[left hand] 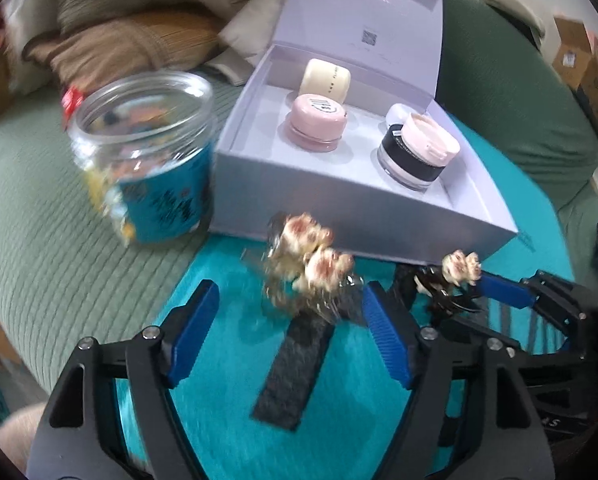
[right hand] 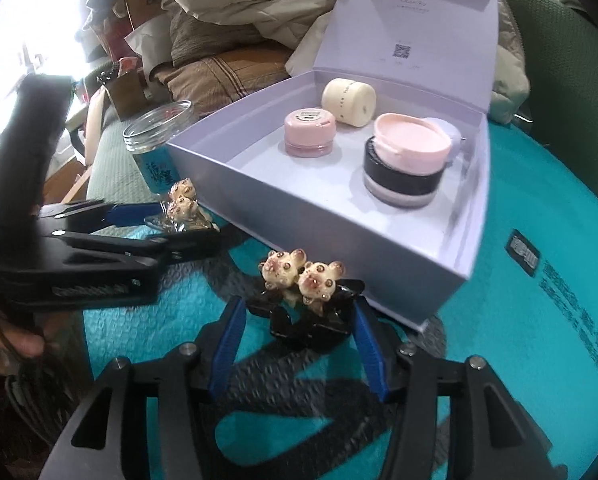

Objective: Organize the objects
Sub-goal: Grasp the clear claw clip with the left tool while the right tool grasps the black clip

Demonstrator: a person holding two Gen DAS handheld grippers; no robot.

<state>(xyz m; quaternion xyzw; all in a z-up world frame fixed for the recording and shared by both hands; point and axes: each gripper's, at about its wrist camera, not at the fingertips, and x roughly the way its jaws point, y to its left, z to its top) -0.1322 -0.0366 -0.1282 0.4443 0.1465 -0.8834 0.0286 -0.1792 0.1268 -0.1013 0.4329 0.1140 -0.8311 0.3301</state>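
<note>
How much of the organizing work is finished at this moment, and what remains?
Done: three cosmetic jars sit inside the open white box.
In hand: nothing gripped. The left gripper and right gripper each stand open around a bear hair clip, the left one blurred, the right one lying on the teal mat.
Left: both clips are outside the box; the glass jar stands beside it.

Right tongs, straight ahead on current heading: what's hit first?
Most likely the bear hair clip, which sits just ahead between the open fingertips of the right tongs. Beyond it is the front wall of the white box. Fisheye depth is uncertain.
</note>
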